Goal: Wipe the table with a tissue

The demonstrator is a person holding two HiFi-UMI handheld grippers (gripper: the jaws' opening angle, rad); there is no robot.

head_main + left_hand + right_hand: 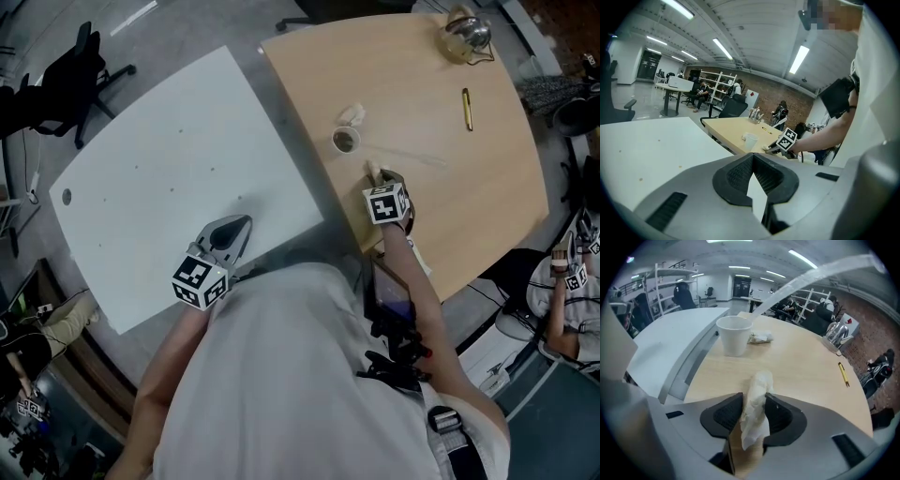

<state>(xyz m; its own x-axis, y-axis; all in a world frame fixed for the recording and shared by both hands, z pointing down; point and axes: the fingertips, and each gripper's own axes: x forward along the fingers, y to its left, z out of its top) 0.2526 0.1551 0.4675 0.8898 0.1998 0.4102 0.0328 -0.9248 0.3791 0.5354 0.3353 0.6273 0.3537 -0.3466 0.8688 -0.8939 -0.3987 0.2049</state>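
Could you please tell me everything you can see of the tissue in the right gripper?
The tissue is white, thin, crumpled paper, bunched into a loose strip. The right gripper is shut on its middle; one end sticks out past the jaws, and a ragged end hangs behind them. It is over the wooden table, short of a white cup.

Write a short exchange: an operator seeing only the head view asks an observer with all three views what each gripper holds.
Operator: Does the right gripper have the tissue?
Observer: Yes. The right gripper view shows the tissue pinched between its fingers, poking out past them over the wooden table.
Operator: And the left gripper?
Observer: Its fingers meet at the tips with nothing between them, above the white table.
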